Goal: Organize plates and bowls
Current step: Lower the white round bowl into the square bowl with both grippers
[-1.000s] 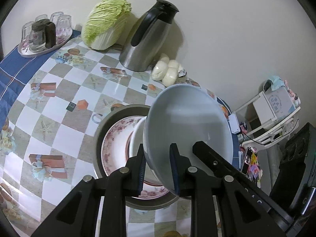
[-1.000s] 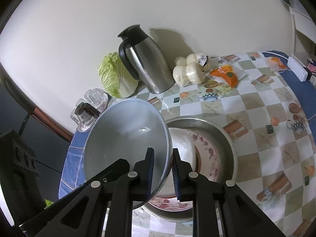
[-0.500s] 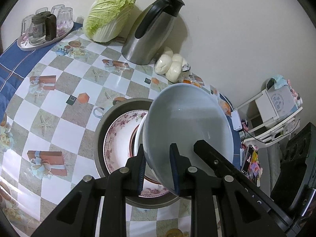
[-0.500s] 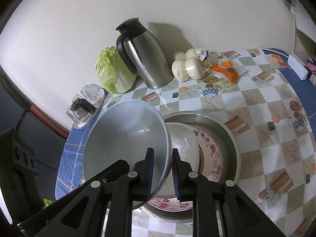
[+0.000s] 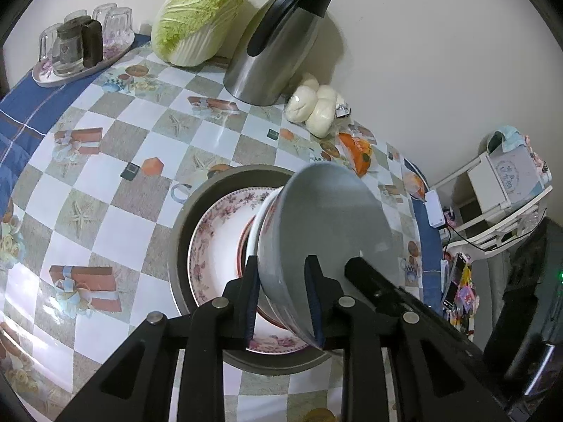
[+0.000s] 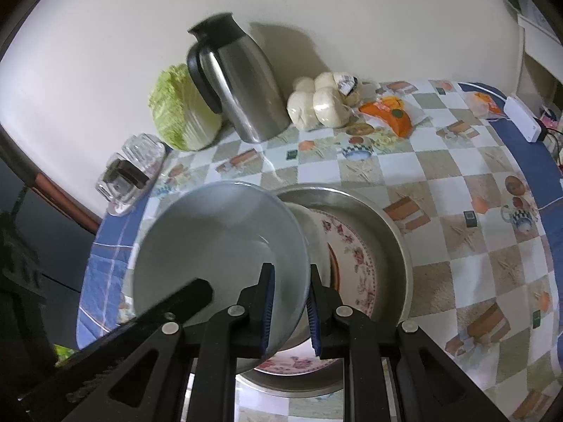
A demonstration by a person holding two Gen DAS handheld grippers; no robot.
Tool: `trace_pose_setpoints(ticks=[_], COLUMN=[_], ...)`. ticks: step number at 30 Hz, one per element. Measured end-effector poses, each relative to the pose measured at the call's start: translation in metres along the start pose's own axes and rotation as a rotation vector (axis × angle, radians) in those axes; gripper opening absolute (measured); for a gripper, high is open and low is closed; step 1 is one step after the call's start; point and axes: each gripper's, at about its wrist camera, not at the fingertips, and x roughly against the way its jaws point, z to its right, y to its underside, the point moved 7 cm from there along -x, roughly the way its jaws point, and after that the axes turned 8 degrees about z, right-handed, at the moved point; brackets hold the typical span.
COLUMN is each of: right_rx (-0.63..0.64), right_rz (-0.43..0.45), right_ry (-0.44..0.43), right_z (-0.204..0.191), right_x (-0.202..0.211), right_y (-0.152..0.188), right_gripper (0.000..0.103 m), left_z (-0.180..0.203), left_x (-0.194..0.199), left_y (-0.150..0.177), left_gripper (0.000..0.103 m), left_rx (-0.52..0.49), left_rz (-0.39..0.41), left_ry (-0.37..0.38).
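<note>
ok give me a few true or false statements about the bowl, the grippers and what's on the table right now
1. Both grippers clamp the rim of the same grey bowl. True: the left gripper and the right gripper each have one finger inside and one outside it.
2. The grey bowl sits flat inside the metal basin. False: it is held tilted above the basin.
3. A floral plate lies in the basin. True.
4. The steel jug lies on its side. False: it stands upright by the wall.
5. The cabbage is inside the basin. False: it rests on the table against the wall, beside the jug.
</note>
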Motion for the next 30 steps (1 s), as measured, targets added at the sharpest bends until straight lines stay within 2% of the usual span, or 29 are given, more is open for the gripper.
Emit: trace_pose_setpoints(ticks=[5,16,24,27,30], right_rx=[0.0,-0.012,-0.013,-0.021,-0.026], right_rz=[-0.015,0.053,0.021,0.007,0.007], right_ry=[-0.006,0.013,0.052,0.058,0.058], right_z=[-0.001,0.007,0.016,0.02,0.022], right_x=[-0.005,0.011,0.0,-0.005,-0.006], right_y=[0.004,-0.01,-0.005,-0.002,-0.003], right_gripper=[0.02,0.02,0.02,0.027,0.029], left_z=[-0.006,-0.003,-0.002,-0.004,-0.013], left_x=[-0.001,0.0,0.005,0.012,0.017], left_y=[-0.001,-0.003,-0.005,-0.009,-0.014], left_gripper=[0.028,0.032,0.032,0.033,0.033], left_rx=[0.008,-0.019,-0.016,-0.006,0.029], left_rz=[0.001,0.021,0.031,0.051,0.078], left_ry=[-0.029,-0.043,-0.039,-0.035,-0.038])
